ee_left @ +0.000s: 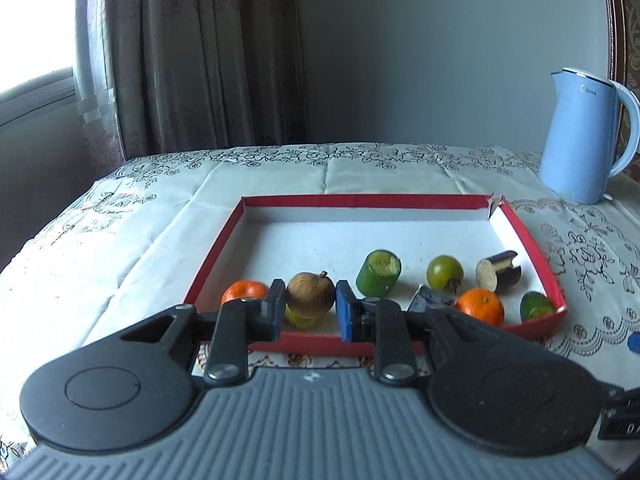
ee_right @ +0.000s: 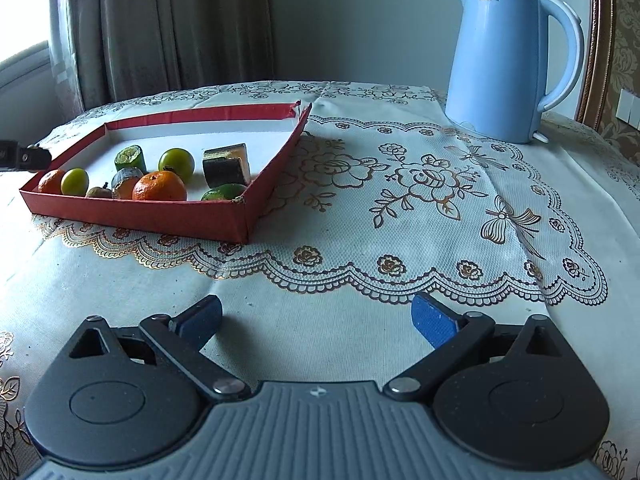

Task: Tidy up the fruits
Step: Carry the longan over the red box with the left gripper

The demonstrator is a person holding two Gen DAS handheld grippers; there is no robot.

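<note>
Left claw (ee_left: pixel 308 312) clamps the brown fruit (ee_left: pixel 311 293) low-centre over the red tray (ee_left: pixel 360 201); right claw (ee_right: pixel 316 320) gapes, empty. Sorting looks nearly finished.

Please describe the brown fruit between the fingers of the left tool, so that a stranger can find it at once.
Find the red box on the table. At its near edge, the left tool is shut on a round brown fruit. Its dull, rough skin sets it apart from the shiny orange beside it.
</note>
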